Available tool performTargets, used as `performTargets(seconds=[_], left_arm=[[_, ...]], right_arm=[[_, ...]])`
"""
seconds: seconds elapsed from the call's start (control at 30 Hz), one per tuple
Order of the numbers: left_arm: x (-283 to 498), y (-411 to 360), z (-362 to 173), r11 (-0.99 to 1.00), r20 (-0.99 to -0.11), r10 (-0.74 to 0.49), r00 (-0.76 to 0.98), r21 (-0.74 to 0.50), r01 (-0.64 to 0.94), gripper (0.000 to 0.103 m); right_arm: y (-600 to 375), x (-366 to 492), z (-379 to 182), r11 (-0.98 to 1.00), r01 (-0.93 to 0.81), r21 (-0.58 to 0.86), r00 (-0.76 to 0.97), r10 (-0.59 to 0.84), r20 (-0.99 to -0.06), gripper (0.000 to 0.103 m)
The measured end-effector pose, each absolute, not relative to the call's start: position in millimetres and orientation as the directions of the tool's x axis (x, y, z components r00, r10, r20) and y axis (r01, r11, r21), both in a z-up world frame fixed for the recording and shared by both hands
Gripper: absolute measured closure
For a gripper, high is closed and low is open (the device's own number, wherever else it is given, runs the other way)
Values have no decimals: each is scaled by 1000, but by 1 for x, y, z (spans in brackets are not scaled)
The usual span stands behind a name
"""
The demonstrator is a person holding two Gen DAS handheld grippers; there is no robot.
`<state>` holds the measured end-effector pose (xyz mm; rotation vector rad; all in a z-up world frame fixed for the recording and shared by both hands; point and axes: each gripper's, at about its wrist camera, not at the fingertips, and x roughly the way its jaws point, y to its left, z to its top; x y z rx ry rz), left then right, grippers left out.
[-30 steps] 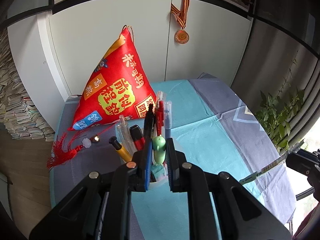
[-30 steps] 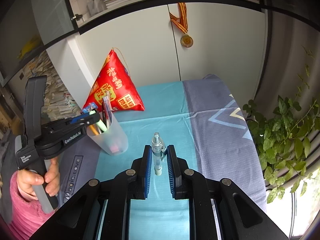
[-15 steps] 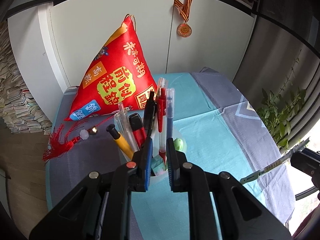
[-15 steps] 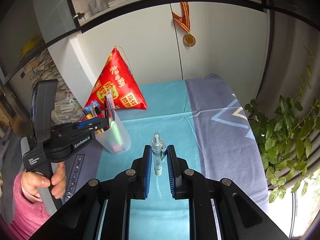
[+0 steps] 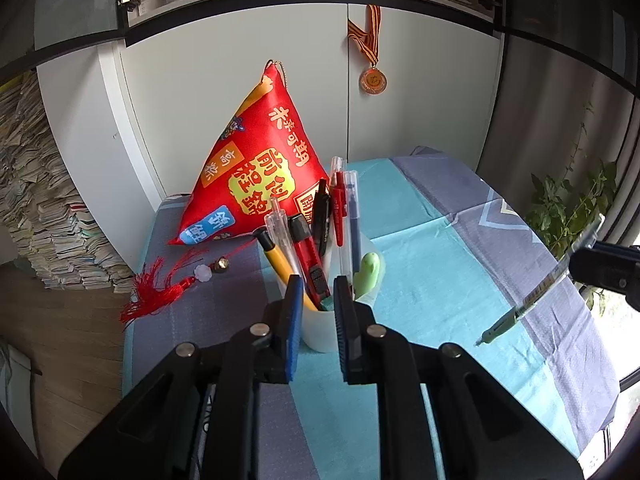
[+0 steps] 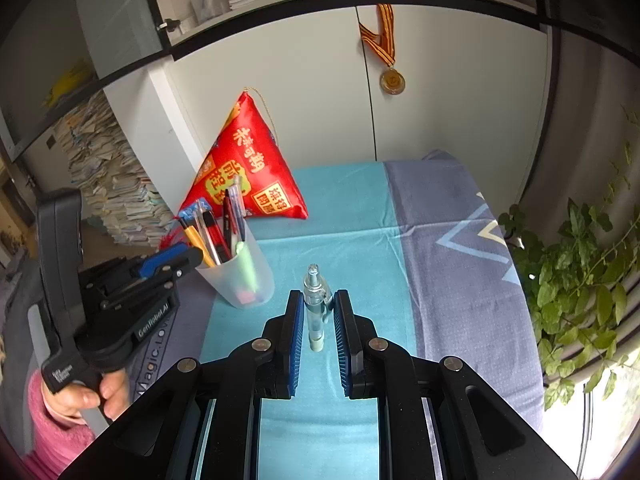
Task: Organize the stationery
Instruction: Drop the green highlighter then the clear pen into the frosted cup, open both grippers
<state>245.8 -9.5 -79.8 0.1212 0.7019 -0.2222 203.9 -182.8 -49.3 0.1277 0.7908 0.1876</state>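
Note:
A translucent white pen cup (image 5: 320,328) (image 6: 240,276) stands on the table and holds several pens, a red utility knife (image 5: 308,256) and a green highlighter (image 5: 368,272). My left gripper (image 5: 316,308) is just in front of the cup, jaws narrowly apart and empty; it also shows in the right wrist view (image 6: 172,260). My right gripper (image 6: 316,316) is shut on a clear pen with a pale green tip (image 6: 315,312), held above the table right of the cup. That pen shows in the left wrist view (image 5: 532,300).
A red triangular pouch (image 5: 260,176) with a red tassel (image 5: 160,292) stands behind the cup. The blue and grey tablecloth (image 6: 440,220) covers the table. White cabinet doors with a medal (image 6: 392,80) are behind. A green plant (image 6: 580,280) is at the right edge.
My left gripper let go of the green highlighter into the cup and pulled back and up from it. My right gripper kept holding the pen almost still.

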Motion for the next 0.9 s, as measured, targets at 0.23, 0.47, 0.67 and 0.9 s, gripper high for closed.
performTargets(seconds=[0.23, 0.47, 0.67, 0.9], left_arm=[[227, 25, -82, 988, -611, -108, 784, 25, 155, 73], [212, 57, -91, 996, -610, -56, 791, 23, 88, 71], [204, 68, -100, 997, -619, -50, 784, 9, 71, 68], [202, 75, -105, 998, -622, -60, 781, -11, 68, 67]], right_arm=[[-163, 208, -20, 974, -165, 153, 724, 225, -652, 87], [-122, 219, 13, 963, -247, 103, 757, 259, -599, 87], [-92, 238, 20, 955, -284, 86, 753, 278, -597, 87], [-70, 256, 7, 961, -275, 31, 756, 236, -610, 87]])
